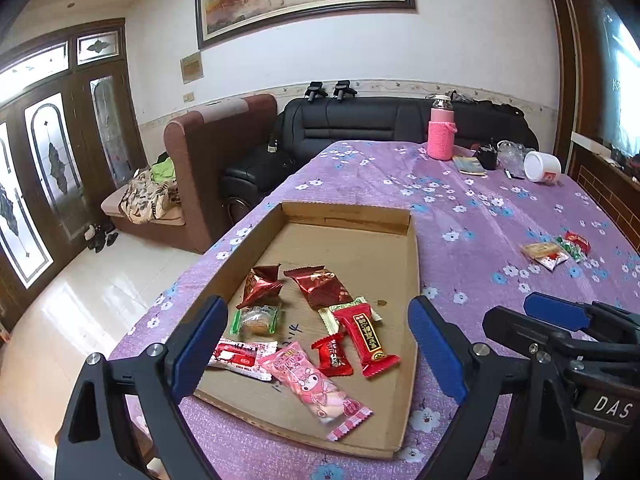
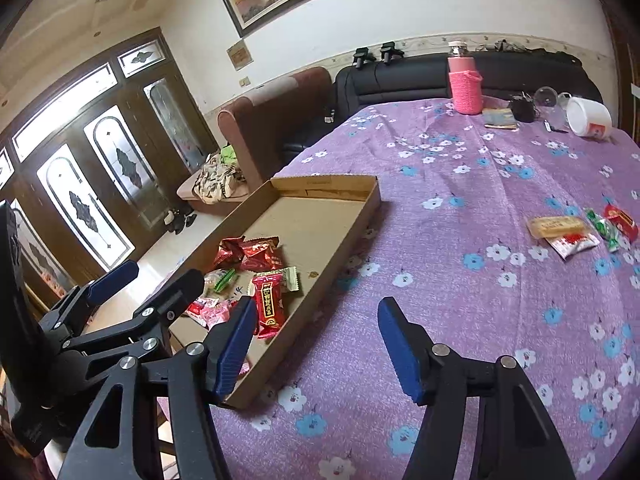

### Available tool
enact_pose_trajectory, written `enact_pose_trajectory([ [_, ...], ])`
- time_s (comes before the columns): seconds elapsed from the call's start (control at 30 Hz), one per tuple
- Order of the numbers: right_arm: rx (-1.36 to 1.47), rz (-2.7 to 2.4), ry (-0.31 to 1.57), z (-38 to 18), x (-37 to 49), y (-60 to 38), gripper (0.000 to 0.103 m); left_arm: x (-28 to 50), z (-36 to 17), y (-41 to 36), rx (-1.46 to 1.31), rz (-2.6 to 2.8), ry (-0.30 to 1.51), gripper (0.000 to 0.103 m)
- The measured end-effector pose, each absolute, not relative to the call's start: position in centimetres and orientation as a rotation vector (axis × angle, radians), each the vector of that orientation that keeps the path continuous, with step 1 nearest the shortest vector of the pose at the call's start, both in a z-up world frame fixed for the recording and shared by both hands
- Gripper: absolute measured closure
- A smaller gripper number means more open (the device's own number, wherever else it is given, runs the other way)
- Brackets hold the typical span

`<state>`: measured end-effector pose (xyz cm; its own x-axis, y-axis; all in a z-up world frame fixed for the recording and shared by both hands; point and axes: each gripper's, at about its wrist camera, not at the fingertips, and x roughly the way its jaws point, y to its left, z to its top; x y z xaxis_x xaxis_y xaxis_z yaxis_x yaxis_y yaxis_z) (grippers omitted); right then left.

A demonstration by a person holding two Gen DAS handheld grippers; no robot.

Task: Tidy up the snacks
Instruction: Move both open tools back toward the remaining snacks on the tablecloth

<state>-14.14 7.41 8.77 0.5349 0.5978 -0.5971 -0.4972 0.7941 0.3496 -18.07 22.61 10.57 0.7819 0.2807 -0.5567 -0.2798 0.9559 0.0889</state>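
A shallow cardboard tray lies on the purple flowered tablecloth and holds several wrapped snacks, among them a pink packet and a red bar. My left gripper is open and empty, hovering over the tray's near end. My right gripper is open and empty, just right of the tray above the cloth; it also shows in the left wrist view. A few loose snacks lie on the cloth at the far right.
At the table's far end stand a pink bottle, a white tub on its side, a small book and a dark object. Sofas stand behind the table. The table edge drops to the floor on the left.
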Motion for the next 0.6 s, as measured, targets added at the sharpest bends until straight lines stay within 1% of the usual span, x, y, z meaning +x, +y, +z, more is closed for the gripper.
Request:
enact_pose_trajectory([
  [0.6, 0.154, 0.648, 0.779, 8.2, -14.3, 6.4, 0.035, -17.4, 10.1, 21.5, 0.030, 0.292, 0.640, 0.012],
])
